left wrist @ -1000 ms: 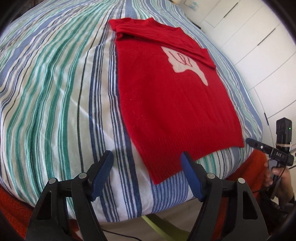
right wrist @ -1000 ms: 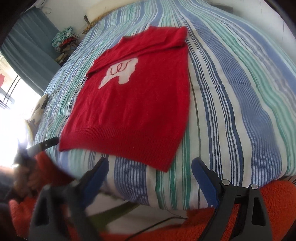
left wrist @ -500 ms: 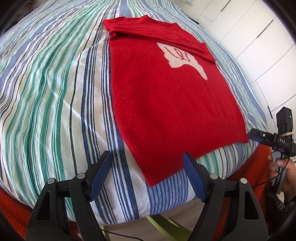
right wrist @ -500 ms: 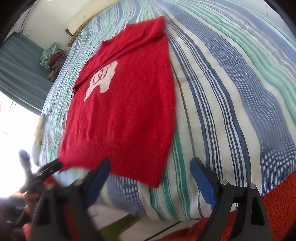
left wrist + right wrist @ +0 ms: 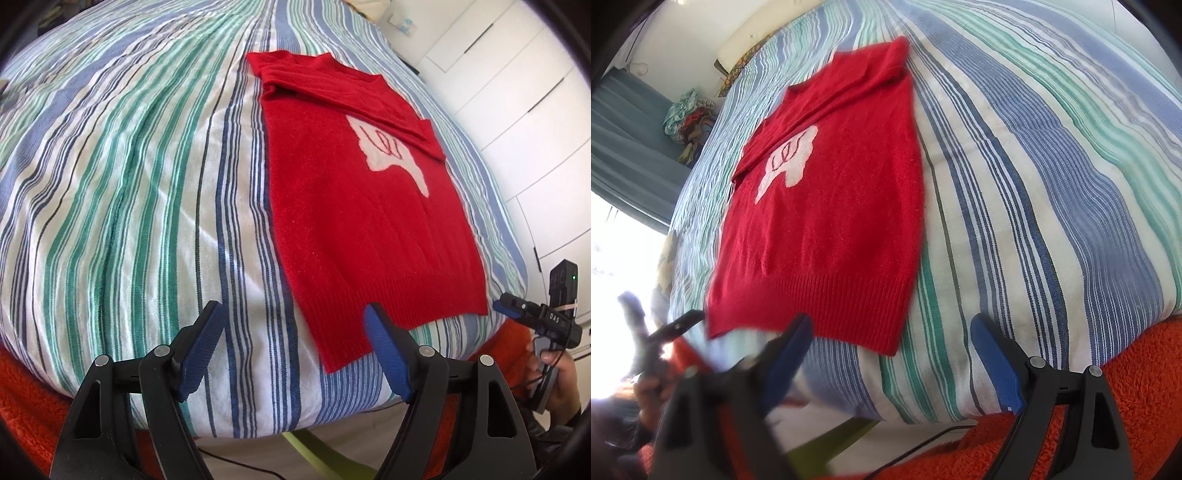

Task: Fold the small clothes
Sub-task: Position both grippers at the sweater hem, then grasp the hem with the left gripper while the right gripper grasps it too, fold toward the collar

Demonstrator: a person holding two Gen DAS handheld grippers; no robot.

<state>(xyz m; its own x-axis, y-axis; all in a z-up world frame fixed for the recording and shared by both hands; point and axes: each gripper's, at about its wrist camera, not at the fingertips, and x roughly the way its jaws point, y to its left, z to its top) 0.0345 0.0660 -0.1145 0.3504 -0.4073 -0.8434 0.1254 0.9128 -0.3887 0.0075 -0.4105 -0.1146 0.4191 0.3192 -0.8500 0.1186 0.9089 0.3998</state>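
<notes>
A small red knit sweater (image 5: pixel 354 206) with a white motif lies flat on the striped bed, sleeves folded across its top, ribbed hem toward me. It also shows in the right wrist view (image 5: pixel 831 221). My left gripper (image 5: pixel 293 319) is open and empty, just short of the hem's near left corner. My right gripper (image 5: pixel 890 332) is open and empty, near the hem's right corner. The right gripper also shows in the left wrist view (image 5: pixel 517 308), beyond the hem's far corner. The left gripper shows blurred in the right wrist view (image 5: pixel 679 325).
The bed cover (image 5: pixel 129 184) has blue, green and white stripes. An orange fuzzy blanket (image 5: pixel 1137 369) lies below the bed edge. White cupboard doors (image 5: pixel 517 92) stand on one side. A pile of clothes (image 5: pixel 687 118) and a grey curtain sit past the bed.
Both grippers have shifted along the foot of the bed, staying open. The sweater has not moved.
</notes>
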